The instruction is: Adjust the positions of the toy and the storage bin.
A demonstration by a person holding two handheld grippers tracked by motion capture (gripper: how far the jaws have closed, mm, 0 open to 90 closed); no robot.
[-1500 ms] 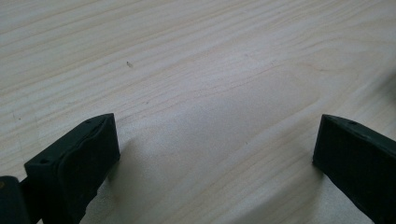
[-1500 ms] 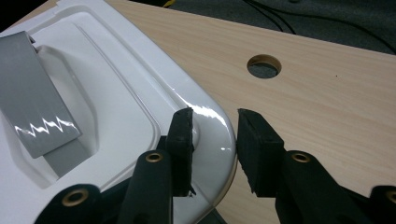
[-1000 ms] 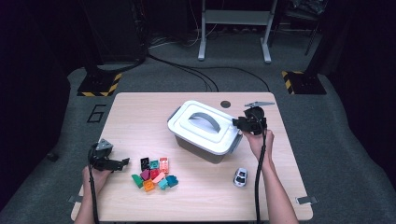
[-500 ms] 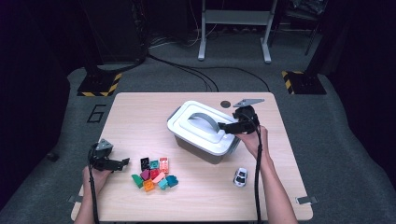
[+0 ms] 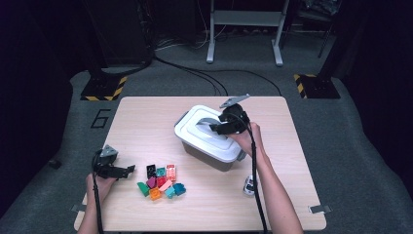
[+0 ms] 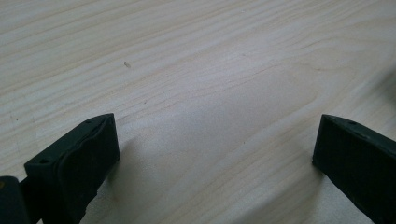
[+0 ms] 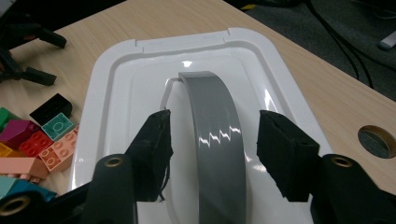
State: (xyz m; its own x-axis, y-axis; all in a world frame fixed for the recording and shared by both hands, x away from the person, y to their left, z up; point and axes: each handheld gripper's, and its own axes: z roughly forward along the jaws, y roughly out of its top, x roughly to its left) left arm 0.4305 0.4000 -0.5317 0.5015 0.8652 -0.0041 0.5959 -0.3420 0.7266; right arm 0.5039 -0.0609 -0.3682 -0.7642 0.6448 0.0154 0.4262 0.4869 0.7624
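Observation:
A grey box with a white lid (image 5: 214, 141) stands mid-table, its grey handle (image 5: 205, 121) arched over the lid. My right gripper (image 5: 215, 128) hangs over the lid and straddles that handle (image 7: 210, 93). In the right gripper view its jaws (image 7: 215, 126) have just been closing, with the handle between them and a gap on each side, so it is open. My left gripper (image 5: 128, 170) rests low on the bare wood at the table's left, open wide (image 6: 215, 140), with nothing between its fingers.
A heap of several coloured bricks (image 5: 161, 181) lies between the left gripper and the box. A small toy car (image 5: 249, 185) sits by the right forearm. A round hole (image 7: 377, 141) in the tabletop (image 5: 146, 117) lies beyond the box.
The right gripper has travelled left from the box's right end to the middle of the lid, over the handle. The left gripper has stayed put.

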